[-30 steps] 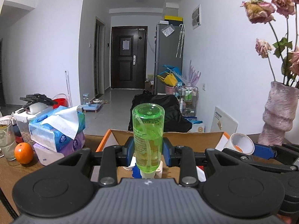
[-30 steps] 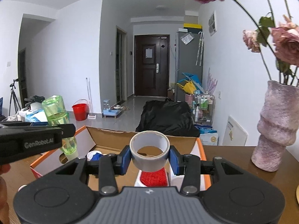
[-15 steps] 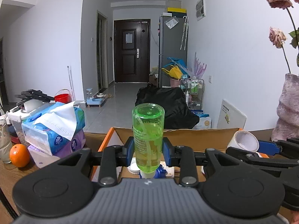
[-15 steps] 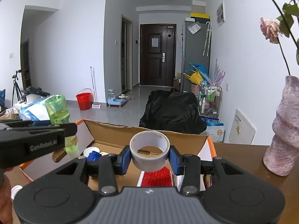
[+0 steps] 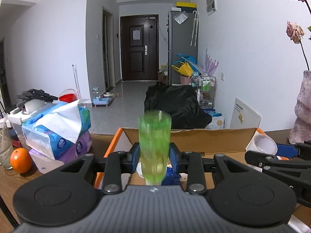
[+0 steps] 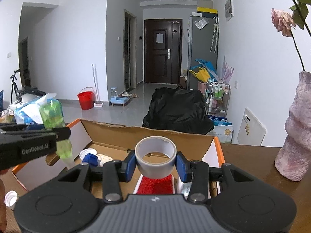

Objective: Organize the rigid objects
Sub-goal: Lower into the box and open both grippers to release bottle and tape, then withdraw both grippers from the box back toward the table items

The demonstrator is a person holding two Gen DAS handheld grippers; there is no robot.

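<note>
As the left gripper [image 5: 155, 154] jaws open around one blurred green bottle [image 5: 154, 143], the right gripper [image 6: 155, 164] clamps one tape roll [image 6: 155, 156].

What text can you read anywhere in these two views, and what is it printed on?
"GenRobot.AI": on the side of the left tool.
Tissue packs: blue logo, too blurred to read.
White board against the wall: print too small.
Door notice: unreadable.
</note>
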